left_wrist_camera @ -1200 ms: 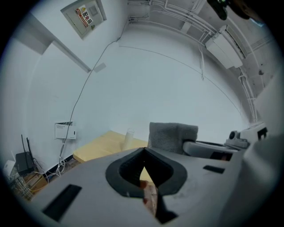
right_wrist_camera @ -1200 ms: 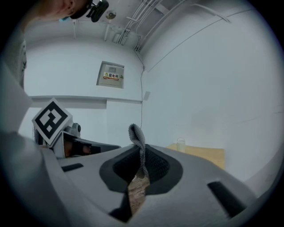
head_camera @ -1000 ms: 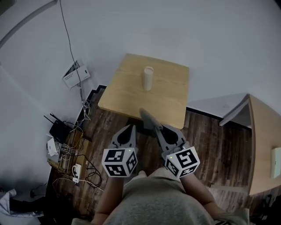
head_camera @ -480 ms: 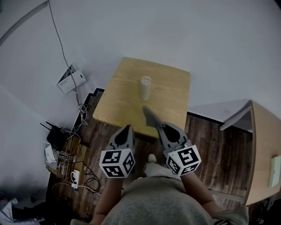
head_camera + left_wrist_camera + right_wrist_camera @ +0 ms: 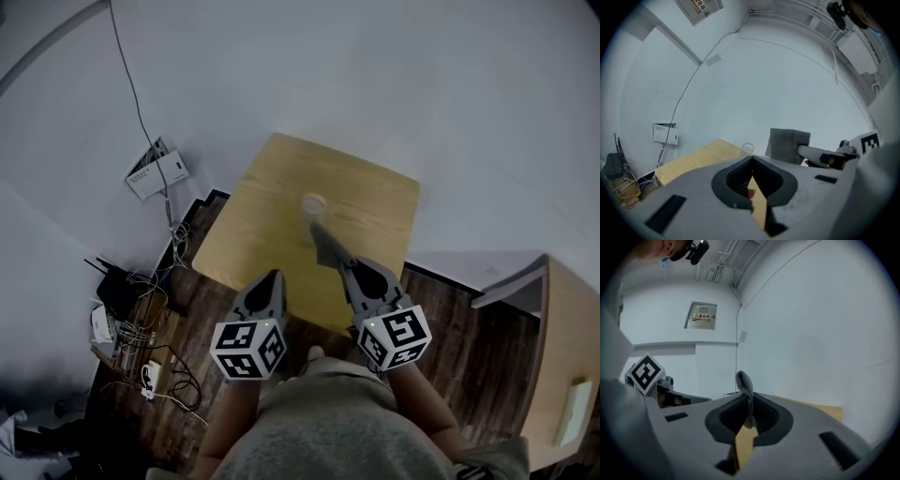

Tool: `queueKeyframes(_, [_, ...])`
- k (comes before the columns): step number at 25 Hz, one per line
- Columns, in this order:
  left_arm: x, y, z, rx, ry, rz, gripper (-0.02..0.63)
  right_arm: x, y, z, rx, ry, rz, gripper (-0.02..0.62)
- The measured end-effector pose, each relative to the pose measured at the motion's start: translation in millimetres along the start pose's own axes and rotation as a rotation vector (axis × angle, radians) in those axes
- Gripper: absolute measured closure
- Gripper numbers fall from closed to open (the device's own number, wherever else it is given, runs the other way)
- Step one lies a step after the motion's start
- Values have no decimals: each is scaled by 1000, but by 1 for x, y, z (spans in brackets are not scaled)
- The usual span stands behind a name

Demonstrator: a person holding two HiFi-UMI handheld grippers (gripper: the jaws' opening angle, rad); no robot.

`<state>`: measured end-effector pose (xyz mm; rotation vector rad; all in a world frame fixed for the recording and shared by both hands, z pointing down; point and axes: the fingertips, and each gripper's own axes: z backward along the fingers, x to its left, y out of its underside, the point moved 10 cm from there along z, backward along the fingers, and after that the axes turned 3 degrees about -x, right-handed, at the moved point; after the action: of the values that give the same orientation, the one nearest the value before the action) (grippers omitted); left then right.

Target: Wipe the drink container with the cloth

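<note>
Vs 0.5 s ago: in head view the table and the drink container sit lower in frame, nearer the grippers. Back then there was bare wood between the cloth tip and the cup. Now the tip overlaps the cup's base in that view. L gripper view shows a thin gap, cloth just right of container, so they look apart. Both grippers sit at about the same spots in frame as before.

Container: clear cup, upright, approx mid-table, a bit toward the far edge.

R gripper: jaws pinched on the cloth. In R gripper view the grey fabric comes up between the closed pads and flops over the top. R forearm runs from lower right, tool angled up-left toward the cup, marker cube near the body.

L gripper: jaws pressed together, nothing between them. Its own view shows the tips meeting, w/ only table wood behind. It's held over the near table edge, left of the R one, pointing fwd. L forearm comes up from bottom centre beside the person's grey top.
</note>
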<state>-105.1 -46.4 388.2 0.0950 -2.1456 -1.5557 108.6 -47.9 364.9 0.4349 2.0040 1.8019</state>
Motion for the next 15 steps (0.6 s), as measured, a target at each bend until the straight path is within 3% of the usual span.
queueKeyframes(15, [4,9,-49,39,-69,26,603,-90,-4,-71,33,-54,66,581])
